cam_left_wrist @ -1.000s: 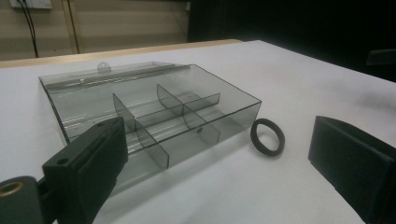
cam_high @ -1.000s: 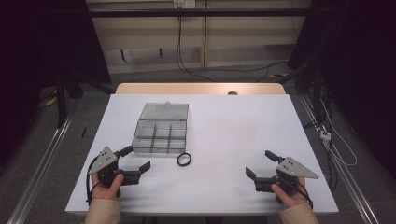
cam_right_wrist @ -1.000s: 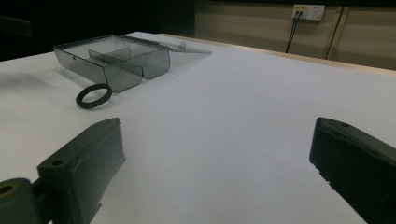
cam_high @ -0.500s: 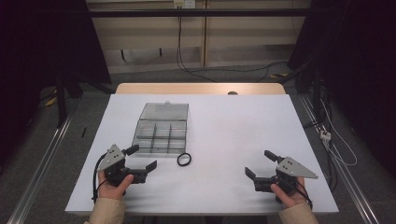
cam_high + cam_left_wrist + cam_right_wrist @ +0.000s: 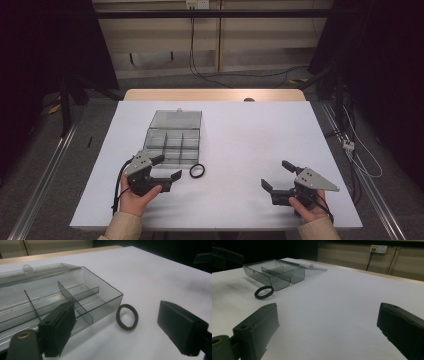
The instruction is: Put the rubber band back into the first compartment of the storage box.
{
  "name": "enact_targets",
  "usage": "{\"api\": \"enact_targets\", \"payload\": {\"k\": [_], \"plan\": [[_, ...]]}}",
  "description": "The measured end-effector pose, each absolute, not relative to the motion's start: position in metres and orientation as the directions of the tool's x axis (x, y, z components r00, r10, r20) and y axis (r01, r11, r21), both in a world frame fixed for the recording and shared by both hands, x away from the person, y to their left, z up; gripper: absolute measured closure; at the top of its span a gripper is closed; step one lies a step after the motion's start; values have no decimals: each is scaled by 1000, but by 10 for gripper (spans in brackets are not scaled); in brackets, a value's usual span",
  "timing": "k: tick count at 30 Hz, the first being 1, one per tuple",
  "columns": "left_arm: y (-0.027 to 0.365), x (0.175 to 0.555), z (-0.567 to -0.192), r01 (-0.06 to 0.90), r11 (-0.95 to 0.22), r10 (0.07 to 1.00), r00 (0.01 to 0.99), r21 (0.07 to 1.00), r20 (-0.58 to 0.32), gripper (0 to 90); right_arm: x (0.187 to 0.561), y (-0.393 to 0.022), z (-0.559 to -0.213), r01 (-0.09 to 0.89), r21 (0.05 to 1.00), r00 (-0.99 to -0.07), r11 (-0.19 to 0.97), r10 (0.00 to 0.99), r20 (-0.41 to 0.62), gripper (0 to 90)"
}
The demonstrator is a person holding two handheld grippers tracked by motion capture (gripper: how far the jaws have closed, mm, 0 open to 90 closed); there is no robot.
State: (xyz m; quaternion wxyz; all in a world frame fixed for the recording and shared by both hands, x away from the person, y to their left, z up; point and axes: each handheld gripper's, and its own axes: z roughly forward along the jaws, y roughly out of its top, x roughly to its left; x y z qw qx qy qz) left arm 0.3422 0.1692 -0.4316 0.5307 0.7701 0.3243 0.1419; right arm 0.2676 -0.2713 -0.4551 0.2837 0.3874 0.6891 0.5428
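Note:
A black ring [image 5: 197, 171] lies flat on the white table [image 5: 240, 135], just off the near right corner of a clear grey compartment box [image 5: 170, 150] whose lid is folded back. My left gripper [image 5: 168, 167] sits low beside the box's near edge, pointing right at the ring. Its jaws have just been closing a little and stand open with nothing between them. In the left gripper view the ring [image 5: 127, 316] lies a short way ahead of the left gripper [image 5: 120, 332], next to the box wall [image 5: 105, 303]. My right gripper [image 5: 275, 174] rests open at the near right, far from the ring [image 5: 264, 292].
The box's compartments [image 5: 274, 272] look empty. Bare table stretches between the two grippers and toward the far edge. A wooden strip [image 5: 215, 95] borders the table's far side, with cables and a wall socket [image 5: 379, 249] behind it.
My left gripper has slid to the right, toward the ring and the box's near corner. The right gripper has kept still.

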Motion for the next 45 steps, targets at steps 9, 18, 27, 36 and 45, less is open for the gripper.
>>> {"api": "enact_targets", "payload": {"k": [9, 18, 27, 36, 45], "plan": [[150, 348, -436, 393, -290, 655, 746, 872, -119, 325, 268, -271, -455, 226, 967, -539, 114, 842, 27, 36], [134, 358, -445, 431, -323, 683, 722, 843, -108, 481, 267, -270, -455, 221, 969, -545, 113, 838, 27, 36], [123, 360, -448, 445, -341, 691, 716, 828, -101, 612, 267, -271, -454, 217, 969, -546, 114, 838, 24, 36], [112, 362, -455, 479, -389, 699, 710, 787, -86, 629, 267, -271, -454, 212, 971, -547, 113, 837, 22, 36], [102, 364, -460, 494, -416, 699, 710, 764, -79, 655, 266, -271, -453, 209, 972, -551, 112, 834, 22, 36]]}}
